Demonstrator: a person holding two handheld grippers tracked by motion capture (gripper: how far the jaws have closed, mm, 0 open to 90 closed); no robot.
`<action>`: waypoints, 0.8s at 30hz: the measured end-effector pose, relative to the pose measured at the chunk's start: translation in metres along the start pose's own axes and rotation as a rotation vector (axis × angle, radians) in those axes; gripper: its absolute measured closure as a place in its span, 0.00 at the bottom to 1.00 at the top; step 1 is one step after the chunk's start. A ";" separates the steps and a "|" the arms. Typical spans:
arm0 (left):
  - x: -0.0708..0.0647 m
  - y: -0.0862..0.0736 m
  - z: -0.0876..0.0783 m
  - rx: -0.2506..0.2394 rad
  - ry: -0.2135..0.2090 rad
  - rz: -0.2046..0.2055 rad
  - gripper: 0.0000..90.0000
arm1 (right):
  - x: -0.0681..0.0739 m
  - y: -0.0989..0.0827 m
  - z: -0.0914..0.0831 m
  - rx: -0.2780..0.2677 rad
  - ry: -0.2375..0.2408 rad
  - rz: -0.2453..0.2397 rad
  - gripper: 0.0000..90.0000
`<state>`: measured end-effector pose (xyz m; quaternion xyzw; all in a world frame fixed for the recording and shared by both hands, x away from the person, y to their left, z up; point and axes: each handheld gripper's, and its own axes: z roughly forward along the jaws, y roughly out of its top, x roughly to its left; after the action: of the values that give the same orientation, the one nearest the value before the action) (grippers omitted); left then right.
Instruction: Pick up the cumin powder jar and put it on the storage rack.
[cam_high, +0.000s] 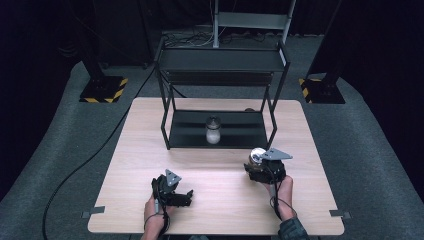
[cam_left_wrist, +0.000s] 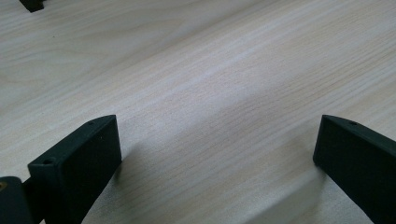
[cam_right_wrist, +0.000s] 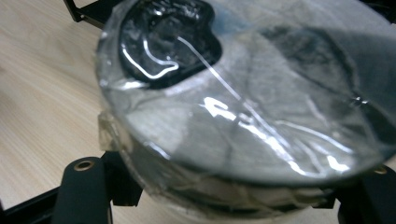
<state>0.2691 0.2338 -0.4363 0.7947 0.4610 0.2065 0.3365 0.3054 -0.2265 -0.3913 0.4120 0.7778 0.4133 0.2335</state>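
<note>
At lower right of the high view, the right gripper has its fingers clamped on a round, plastic-wrapped silver-lidded container above the pale wooden tabletop. The left gripper, lower centre, rests with fingers spread apart, holding nothing.

Pale wood-grain table, black shelf rack, white-filled jar (grey lid), black gripper.

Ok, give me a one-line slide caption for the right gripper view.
Right tongs shut on a round, plastic-wrapped, silver-lidded container above the pale wooden table.
</note>
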 end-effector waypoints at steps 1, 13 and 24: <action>0.000 0.000 0.000 -0.002 -0.002 -0.004 0.00 | -0.001 0.001 0.001 0.001 -0.001 0.001 0.34; 0.002 0.000 0.000 0.001 -0.005 -0.005 0.00 | -0.004 0.010 0.011 -0.003 0.002 0.009 0.34; 0.002 0.000 0.001 0.001 -0.007 -0.009 0.01 | -0.004 0.022 0.019 -0.006 0.004 -0.008 0.34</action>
<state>0.2706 0.2352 -0.4365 0.7936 0.4635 0.2018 0.3387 0.3311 -0.2145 -0.3836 0.4072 0.7787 0.4154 0.2350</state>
